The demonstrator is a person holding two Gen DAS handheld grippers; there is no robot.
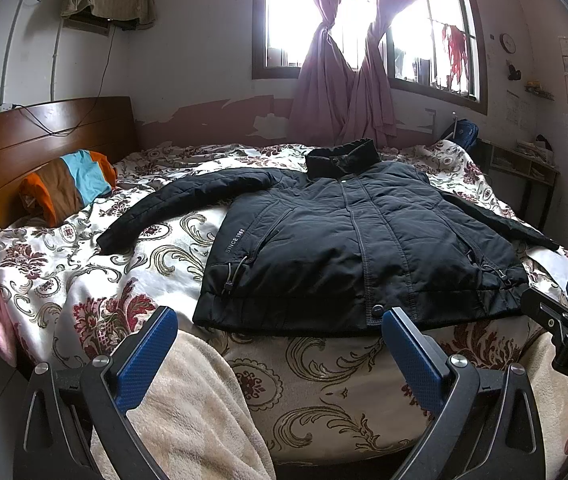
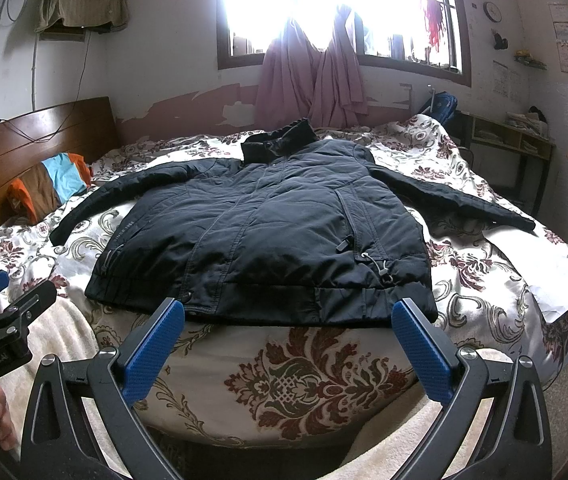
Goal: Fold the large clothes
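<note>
Here no fold is yet seen: the black jacket is laid flat, front up and zipped, on the bed, with its collar toward the window and its hem toward the near edge. Both sleeves are spread outward, one toward the wooden headboard, the other toward the far side. The task is judged to be at its very start.

The left claw is held wide apart and carries nothing; it is poised just short of the hem. The right claw is likewise spread wide and empty, close to the hem but apart from it.

For the next move a sleeve or a hem corner would probably need to be pinched, then carried across the chest. Since the padded cloth looks thick, a deep bite is likely called for, or the layer may slip out.

The bed is covered by a floral quilt, rumpled in places, with a beige blanket draped at the near edge. A striped orange, brown and blue pillow is set against the headboard. Pink curtains are knotted at the bright window, and a desk is seen by the far wall.
</note>
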